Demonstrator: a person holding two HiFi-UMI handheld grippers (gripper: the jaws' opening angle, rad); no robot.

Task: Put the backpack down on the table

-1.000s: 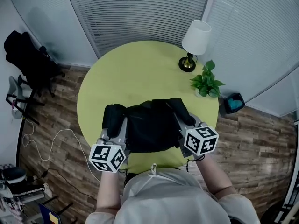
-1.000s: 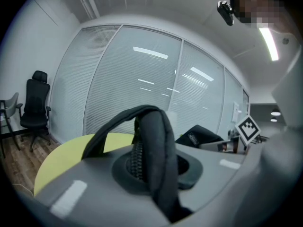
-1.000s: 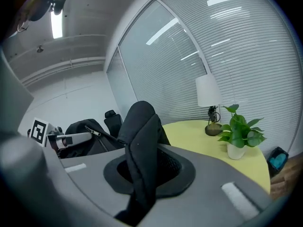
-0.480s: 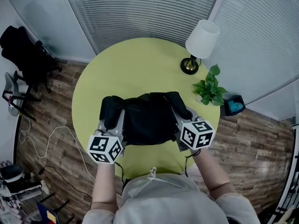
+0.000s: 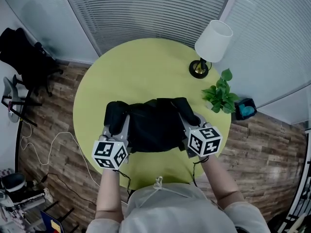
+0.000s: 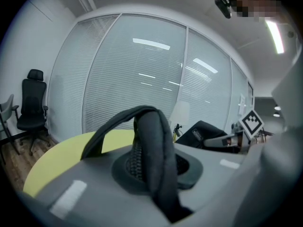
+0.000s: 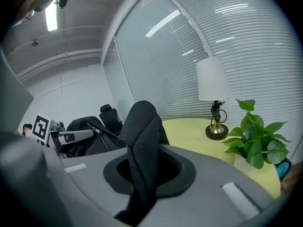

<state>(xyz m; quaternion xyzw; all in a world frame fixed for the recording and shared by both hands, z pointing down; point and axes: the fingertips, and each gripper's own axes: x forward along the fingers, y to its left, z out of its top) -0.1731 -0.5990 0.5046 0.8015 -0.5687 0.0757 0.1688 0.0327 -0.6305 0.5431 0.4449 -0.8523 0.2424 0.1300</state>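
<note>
A black backpack [image 5: 154, 125] hangs between my two grippers over the near part of the round yellow-green table [image 5: 146, 72]. My left gripper [image 5: 118, 128] is shut on the backpack's left shoulder strap [image 6: 151, 150], which loops up between the jaws. My right gripper [image 5: 188, 122] is shut on the right shoulder strap [image 7: 142, 145], pinched upright between its jaws. In the left gripper view the backpack body [image 6: 206, 132] and the other gripper's marker cube [image 6: 252, 122] show at the right. Whether the bag rests on the table I cannot tell.
A table lamp [image 5: 210, 45] with a white shade stands at the table's far right, a potted green plant [image 5: 219, 93] just nearer. A black office chair [image 5: 24, 57] is on the wooden floor at the left. White cables [image 5: 53, 149] lie on the floor.
Both grippers have moved forward over the table and lower, carrying the backpack with them. The jaws have stayed shut on the straps.
</note>
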